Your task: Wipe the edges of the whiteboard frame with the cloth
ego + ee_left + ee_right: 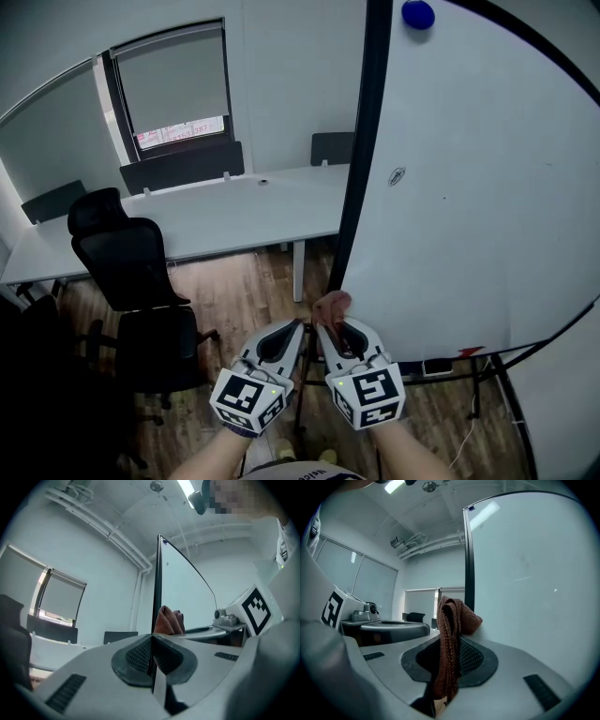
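The whiteboard (478, 178) stands upright at the right, its black left frame edge (361, 150) running down to a lower corner near both grippers. My right gripper (330, 322) is shut on a brown-red cloth (331, 304), and the bunched cloth (452, 616) touches the frame edge (468, 559) at its bottom left. My left gripper (297, 324) sits just left of it, shut with nothing between its pads (140, 656). From the left gripper view the cloth (168, 621) shows behind the frame edge (158, 583).
A blue magnet (417, 14) sits at the board's top. A long white desk (216, 211) with a black office chair (131, 272) stands to the left, over wooden floor (253, 291). The board's stand legs and cables (469, 370) lie below right.
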Motion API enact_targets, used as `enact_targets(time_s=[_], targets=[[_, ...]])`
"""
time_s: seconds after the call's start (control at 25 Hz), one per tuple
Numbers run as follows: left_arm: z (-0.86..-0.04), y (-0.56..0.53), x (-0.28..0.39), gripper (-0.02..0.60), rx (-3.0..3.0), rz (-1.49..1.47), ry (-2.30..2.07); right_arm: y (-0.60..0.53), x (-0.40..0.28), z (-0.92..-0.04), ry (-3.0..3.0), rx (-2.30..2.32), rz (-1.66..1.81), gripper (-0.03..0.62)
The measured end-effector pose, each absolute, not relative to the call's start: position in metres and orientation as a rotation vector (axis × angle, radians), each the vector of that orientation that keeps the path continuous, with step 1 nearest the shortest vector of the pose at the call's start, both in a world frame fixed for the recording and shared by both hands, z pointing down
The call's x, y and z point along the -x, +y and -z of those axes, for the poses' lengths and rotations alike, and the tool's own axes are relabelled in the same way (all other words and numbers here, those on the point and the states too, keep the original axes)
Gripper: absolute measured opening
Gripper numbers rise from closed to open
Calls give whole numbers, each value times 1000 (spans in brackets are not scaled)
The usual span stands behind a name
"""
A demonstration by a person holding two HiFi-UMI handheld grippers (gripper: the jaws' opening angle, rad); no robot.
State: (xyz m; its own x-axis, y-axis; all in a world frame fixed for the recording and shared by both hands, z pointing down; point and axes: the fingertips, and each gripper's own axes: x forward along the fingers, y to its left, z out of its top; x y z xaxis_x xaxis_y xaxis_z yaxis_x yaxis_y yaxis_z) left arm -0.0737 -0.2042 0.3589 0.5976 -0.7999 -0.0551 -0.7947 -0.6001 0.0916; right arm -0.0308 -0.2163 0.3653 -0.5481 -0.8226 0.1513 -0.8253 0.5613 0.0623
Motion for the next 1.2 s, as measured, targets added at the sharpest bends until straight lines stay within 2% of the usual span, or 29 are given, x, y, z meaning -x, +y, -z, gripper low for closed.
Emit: enact_targets(time_s=[0.48,1.2], targets=[[-346,-213,77,8,-2786,150,-1355,-227,32,-337,-2652,-1408,17,77],[-265,-213,63,8,-2886,222,-1325,-228,38,-213,-2779,-1337,309,77]])
